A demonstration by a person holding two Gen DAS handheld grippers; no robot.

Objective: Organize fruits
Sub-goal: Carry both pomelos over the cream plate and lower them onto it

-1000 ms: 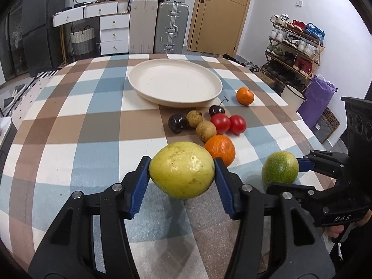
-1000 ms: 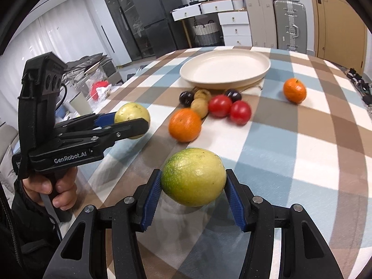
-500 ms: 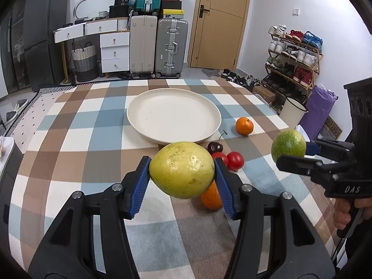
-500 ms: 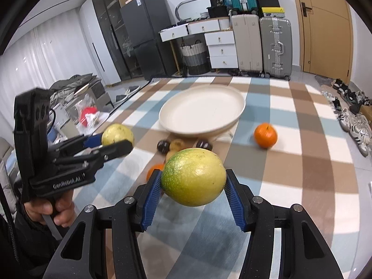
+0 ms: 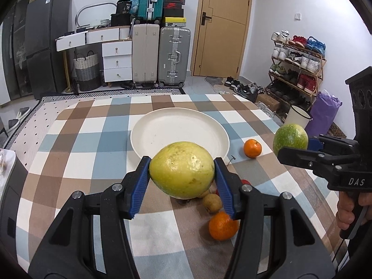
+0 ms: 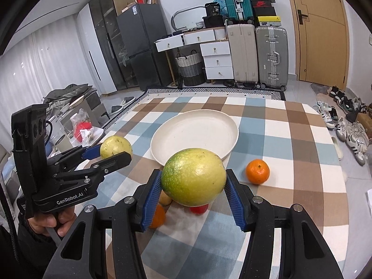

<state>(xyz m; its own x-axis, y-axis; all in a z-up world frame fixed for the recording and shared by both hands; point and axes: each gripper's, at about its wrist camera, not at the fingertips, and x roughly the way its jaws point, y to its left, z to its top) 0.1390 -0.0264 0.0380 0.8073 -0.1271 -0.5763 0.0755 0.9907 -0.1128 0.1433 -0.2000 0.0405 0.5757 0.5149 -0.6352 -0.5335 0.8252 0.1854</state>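
My left gripper is shut on a large yellow fruit, held in the air above the checked table. The right gripper is shut on a green-yellow fruit, also lifted. Each gripper shows in the other's view: the green-yellow fruit at the right, the yellow fruit at the left. Ahead of both lies an empty cream plate. A small orange sits right of the plate. Below the held fruits lie another orange, a brownish fruit and red fruits, mostly hidden.
The table's far edge meets a patterned rug. Behind it stand suitcases, white drawers and a door. A shoe rack and a purple bag stand right of the table. A person's hand holds the left gripper.
Both grippers have risen from just over the table with their fruits still gripped. The views have tilted up, so the plate and loose fruits sit lower and the room behind shows more.
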